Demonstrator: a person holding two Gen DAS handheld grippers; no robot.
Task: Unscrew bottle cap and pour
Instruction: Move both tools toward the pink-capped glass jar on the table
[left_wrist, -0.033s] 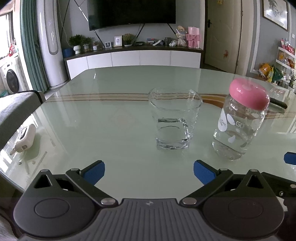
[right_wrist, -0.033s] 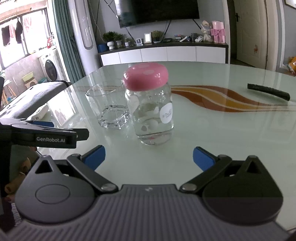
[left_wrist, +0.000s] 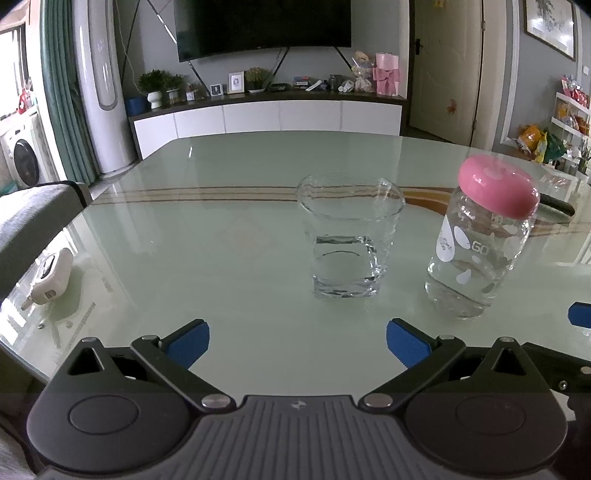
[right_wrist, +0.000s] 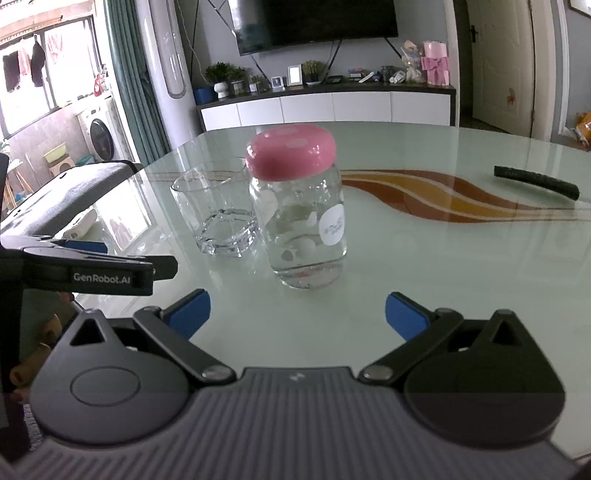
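A clear bottle with a pink screw cap stands upright on the pale green glass table, holding a little water. Left of it stands an empty clear tumbler. My left gripper is open, low over the table's near edge, facing the tumbler with nothing between its blue pads. In the right wrist view the bottle and its cap are straight ahead, the tumbler behind on the left. My right gripper is open and short of the bottle.
A white handheld device lies at the table's left edge beside a grey chair back. A black rod-shaped object lies far right. The left gripper's body juts in at the right view's left side.
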